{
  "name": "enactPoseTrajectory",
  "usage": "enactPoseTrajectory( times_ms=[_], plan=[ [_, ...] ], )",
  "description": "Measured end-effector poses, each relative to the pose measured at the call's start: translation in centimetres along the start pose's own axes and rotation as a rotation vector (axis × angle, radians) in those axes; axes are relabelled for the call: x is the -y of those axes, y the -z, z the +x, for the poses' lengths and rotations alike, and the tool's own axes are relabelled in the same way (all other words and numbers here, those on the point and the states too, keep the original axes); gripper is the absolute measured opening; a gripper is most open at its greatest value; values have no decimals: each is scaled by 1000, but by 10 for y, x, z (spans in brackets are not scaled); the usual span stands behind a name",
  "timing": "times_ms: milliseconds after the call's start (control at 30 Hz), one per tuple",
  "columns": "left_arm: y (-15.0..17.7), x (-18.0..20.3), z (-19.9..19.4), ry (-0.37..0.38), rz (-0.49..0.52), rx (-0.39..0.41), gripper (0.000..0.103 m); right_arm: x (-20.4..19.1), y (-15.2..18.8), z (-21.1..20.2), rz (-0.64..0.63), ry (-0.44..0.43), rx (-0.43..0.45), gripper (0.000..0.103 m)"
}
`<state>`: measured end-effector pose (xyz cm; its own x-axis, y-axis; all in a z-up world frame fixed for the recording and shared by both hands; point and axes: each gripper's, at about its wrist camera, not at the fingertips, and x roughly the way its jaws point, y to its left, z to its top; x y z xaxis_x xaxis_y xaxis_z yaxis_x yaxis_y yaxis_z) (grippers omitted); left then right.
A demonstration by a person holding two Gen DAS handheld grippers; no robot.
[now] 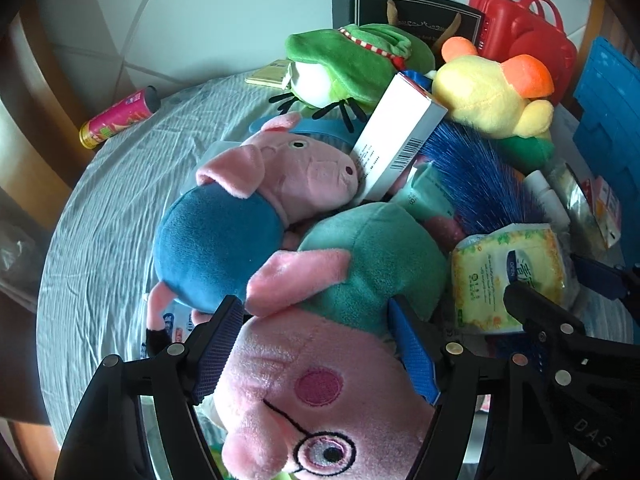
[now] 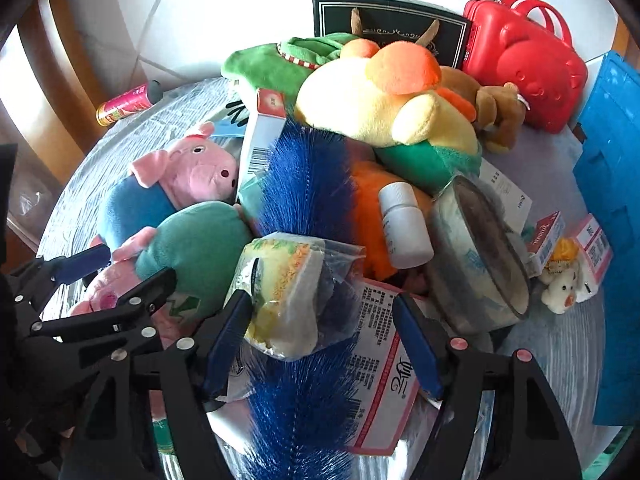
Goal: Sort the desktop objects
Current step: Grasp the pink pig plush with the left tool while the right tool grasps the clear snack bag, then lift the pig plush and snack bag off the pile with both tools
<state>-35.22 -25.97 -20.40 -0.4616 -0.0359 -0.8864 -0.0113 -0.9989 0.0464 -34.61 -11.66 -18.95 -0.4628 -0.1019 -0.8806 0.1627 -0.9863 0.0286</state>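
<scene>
Left claw (image 1: 316, 352), open, straddles the pink bespectacled plush pig (image 1: 320, 392); right claw (image 2: 324, 344), open, straddles the bagged yellow sponge (image 2: 288, 304). Centre each before closing.

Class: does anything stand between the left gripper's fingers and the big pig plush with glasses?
Nothing visible does. The left gripper is open with the pig plush with glasses already between its fingers.

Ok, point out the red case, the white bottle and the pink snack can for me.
red case (image 2: 520, 52), right wrist view, on its moulded front face.
white bottle (image 2: 406, 226), right wrist view, on its body below the cap.
pink snack can (image 1: 120, 122), left wrist view, on its printed side.
</scene>
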Motion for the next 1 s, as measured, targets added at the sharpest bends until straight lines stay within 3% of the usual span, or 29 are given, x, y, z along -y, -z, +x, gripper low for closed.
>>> enactPoseTrajectory(
  times_ms=[300, 333, 400, 500, 533, 600, 633, 833, 900, 933, 1000],
  plan=[
    [7, 2, -7, 17, -3, -13, 73, 13, 2, 17, 40, -32, -16, 69],
    [10, 5, -9, 14, 5, -4, 67, 11, 3, 13, 31, -28, -4, 67],
    [16, 10, -13, 7, 22, 16, 58, 7, 3, 5, 13, -31, 22, 48],
    [20, 15, -19, -3, 29, 39, 46, 3, 3, -10, -7, -33, 59, 38],
    [20, 14, -22, -3, 25, 46, 38, 3, 3, -14, -9, -35, 63, 37],
    [19, 13, -31, 11, 19, 63, 4, 6, 4, -20, -4, -34, 74, 37],
    [17, 12, -35, 24, 16, 67, 0, 7, 5, -24, 2, -35, 83, 37],
    [20, 8, -38, 22, 3, 42, 3, 13, 9, -41, 9, -40, 109, 38],
    [17, 1, -46, 8, -19, 50, 23, 14, 12, -45, 11, -48, 113, 38],
    [15, -2, -51, 0, -29, 62, 50, 14, 12, -46, 11, -53, 114, 38],
    [13, -2, -56, -5, -35, 79, 74, 15, 13, -49, 10, -62, 118, 37]
  ],
)
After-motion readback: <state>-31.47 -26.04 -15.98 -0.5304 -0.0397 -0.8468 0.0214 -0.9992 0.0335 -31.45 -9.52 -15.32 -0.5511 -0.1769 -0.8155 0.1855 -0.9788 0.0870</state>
